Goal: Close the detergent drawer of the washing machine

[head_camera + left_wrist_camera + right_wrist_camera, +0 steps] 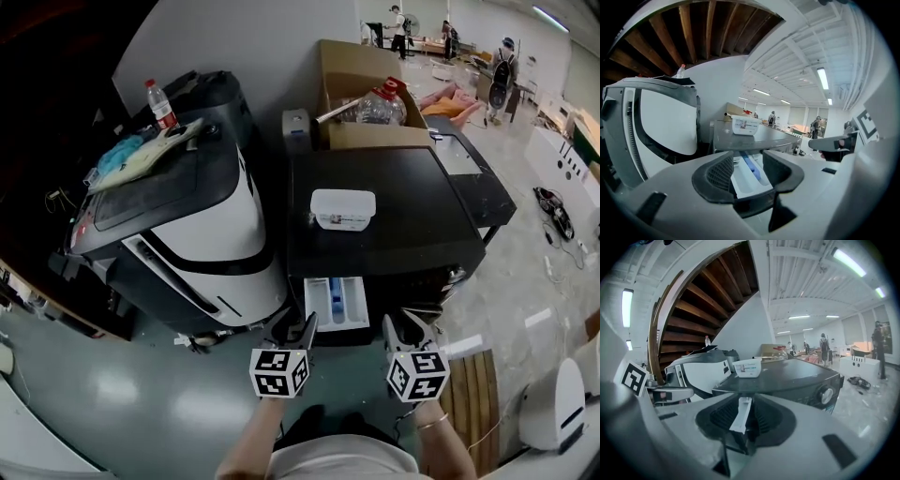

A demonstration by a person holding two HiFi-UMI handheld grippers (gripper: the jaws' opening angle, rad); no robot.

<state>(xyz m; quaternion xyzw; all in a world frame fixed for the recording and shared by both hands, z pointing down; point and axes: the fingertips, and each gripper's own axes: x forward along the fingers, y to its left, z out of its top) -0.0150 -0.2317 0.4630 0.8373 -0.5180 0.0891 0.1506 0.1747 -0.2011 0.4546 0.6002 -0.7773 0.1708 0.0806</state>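
Down at the dark washer's [394,187] front the white drawer [336,302] stands pulled out, and the left gripper [296,325] sits at its front left corner, jaws moderately apart and gripping nothing, the drawer showing through their gap. Just right of the drawer the right gripper [404,328] hangs before the washer's panel, jaws parted by only a narrow slit, empty as far as shows. A white tub [343,208] rests on the washer's top, a black-and-white machine [187,220] crowds the left side bearing a bottle [160,103] and a cloth [127,155], and a cardboard box [361,94] stands behind
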